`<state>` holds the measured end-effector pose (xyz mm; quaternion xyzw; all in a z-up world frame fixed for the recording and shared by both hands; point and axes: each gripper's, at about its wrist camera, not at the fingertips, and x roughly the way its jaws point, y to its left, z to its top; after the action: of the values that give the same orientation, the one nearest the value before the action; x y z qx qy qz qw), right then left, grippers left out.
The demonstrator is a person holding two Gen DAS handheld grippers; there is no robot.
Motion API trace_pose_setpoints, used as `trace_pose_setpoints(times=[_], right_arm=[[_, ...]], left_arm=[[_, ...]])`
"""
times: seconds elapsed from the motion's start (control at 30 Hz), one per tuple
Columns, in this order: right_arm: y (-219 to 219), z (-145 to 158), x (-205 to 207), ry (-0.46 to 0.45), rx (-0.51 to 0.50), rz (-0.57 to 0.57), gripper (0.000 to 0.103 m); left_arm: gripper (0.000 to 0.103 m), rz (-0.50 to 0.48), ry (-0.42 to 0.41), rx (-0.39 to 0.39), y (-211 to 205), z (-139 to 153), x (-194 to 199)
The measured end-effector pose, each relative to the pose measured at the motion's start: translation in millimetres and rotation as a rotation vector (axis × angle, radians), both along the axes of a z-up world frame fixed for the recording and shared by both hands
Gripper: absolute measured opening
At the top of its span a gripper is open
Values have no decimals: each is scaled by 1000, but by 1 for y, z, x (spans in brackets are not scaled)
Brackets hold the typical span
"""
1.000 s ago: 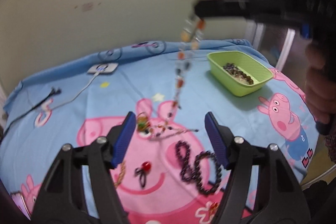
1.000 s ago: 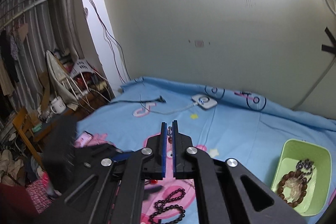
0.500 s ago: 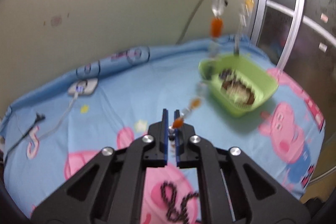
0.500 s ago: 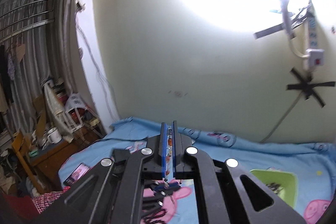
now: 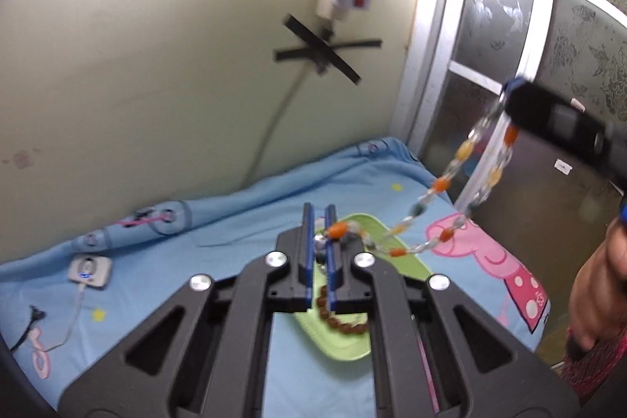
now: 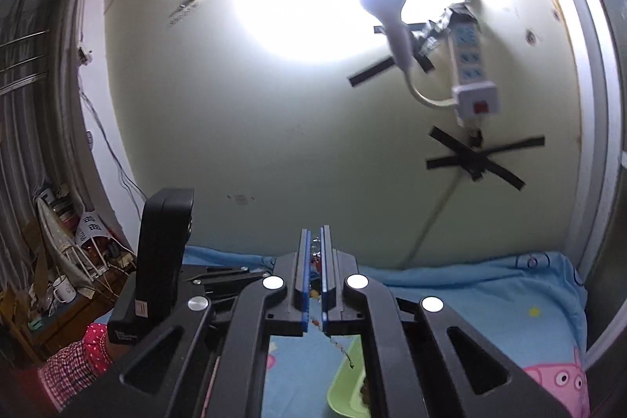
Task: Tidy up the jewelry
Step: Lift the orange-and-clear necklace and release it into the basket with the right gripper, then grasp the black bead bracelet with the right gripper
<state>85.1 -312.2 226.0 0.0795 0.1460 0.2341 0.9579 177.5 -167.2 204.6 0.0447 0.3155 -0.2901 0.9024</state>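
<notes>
The necklace [image 5: 439,189] hangs slack in the air between both tools, sagging above the green tray [image 5: 407,263] on the bed [image 5: 219,245]. The left tool [image 5: 319,245] is clamped on one end, near an orange bead; the right tool [image 6: 314,261] is clamped on the other. It looks light and floppy, with smooth beads that could slip, so the thin links between beads are probably the better hold. A brown bracelet [image 5: 341,324] already lies in the tray.
</notes>
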Motion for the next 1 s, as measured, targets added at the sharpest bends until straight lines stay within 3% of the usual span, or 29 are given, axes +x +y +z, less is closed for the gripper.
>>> trace_pose_setpoints(times=[0.43,0.47,0.5,0.53,0.6,0.67,0.73,0.87,1.0], right_arm=[[-35,-130,67,260,28,-61,0],[-38,-139,72,268,38,-65,0],[-42,-143,79,276,53,-68,0],[-46,-150,84,295,75,-70,0],[-58,-158,92,337,149,-59,0],[-68,-160,90,339,219,-62,10],[-73,-158,83,308,242,-84,27],[-64,-155,64,288,252,-47,27],[-38,-152,49,288,221,36,27]], left_arm=[[6,-11,204,147,-63,-100,51],[18,-3,222,163,-65,-106,55],[41,14,257,188,-65,-114,59],[49,29,271,199,-64,-118,62],[51,50,263,204,-58,-121,62],[52,60,251,192,-46,-117,59],[52,75,223,168,-28,-109,53],[52,109,169,119,27,-88,29],[52,222,113,116,118,-83,-12]])
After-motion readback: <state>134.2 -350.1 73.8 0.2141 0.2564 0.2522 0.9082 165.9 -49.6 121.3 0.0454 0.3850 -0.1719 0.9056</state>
